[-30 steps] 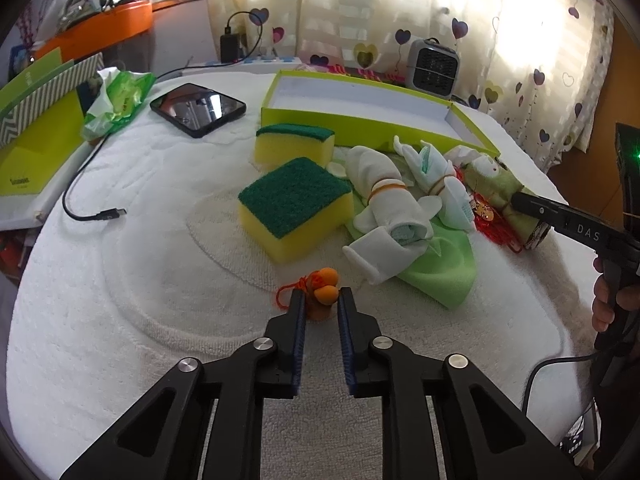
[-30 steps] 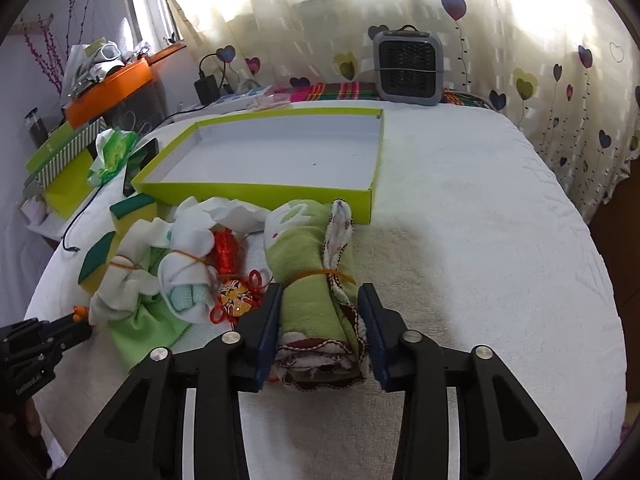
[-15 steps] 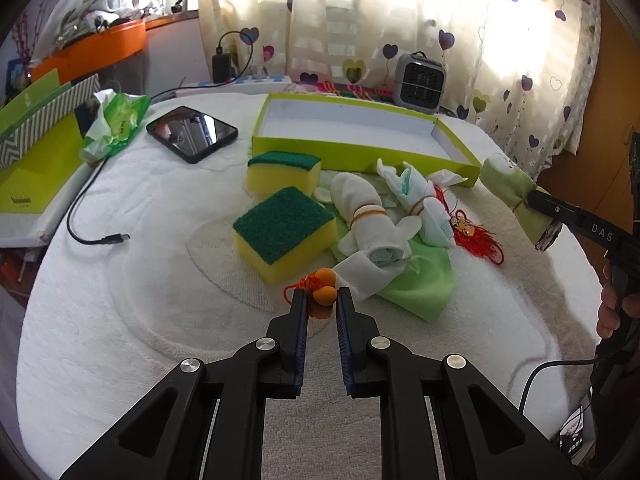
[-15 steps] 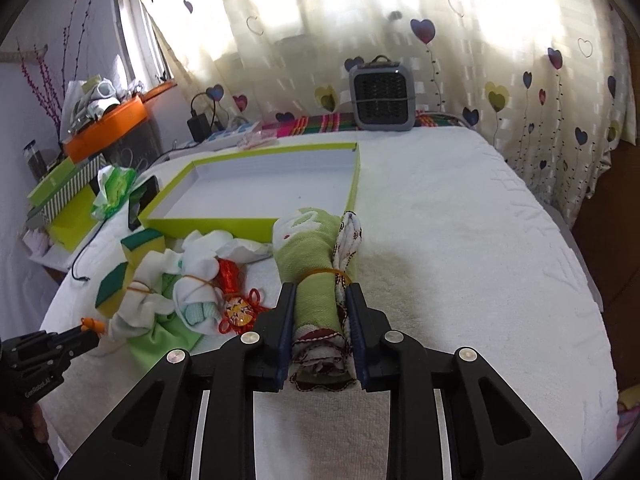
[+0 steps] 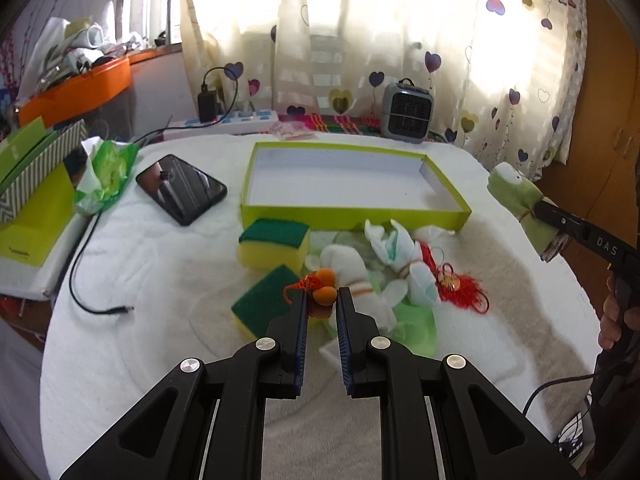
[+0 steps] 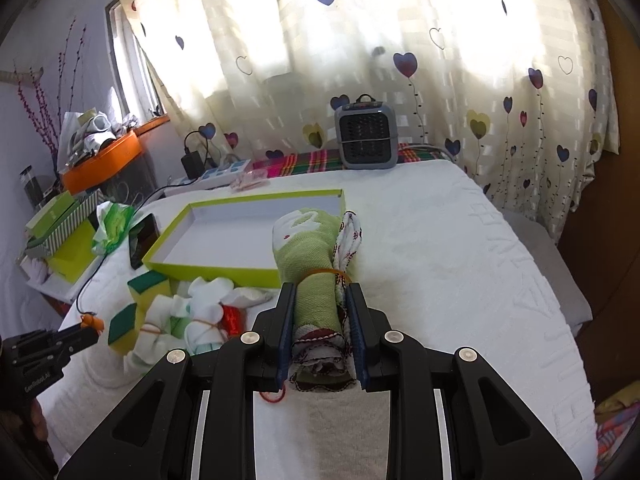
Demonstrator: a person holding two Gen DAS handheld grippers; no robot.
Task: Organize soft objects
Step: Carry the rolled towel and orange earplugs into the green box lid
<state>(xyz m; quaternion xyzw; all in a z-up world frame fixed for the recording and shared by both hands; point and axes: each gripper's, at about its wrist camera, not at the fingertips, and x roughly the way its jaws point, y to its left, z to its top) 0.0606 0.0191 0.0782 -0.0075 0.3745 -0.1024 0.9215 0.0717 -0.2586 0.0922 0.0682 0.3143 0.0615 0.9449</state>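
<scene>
White-towelled table (image 5: 132,360) under heart-print curtains: left gripper (image 5: 322,306) clamped on orange charm (image 5: 325,289), raised above sponges. Right gripper (image 6: 320,312) clamped on rolled green cloth (image 6: 312,264), raised, presumably bound for green tray (image 6: 224,268).

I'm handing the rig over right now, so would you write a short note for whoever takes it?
Left claw: shut on the orange charm, lifted off the bed.
Right claw: just closed on the green towel roll, lifted off the bed.
Green tray: holds nothing so far.
Left on the bed in front of the tray: two sponges, white sock bundles, a green cloth, a red tassel.
Probably next: set both held items in the tray, then the pile.
</scene>
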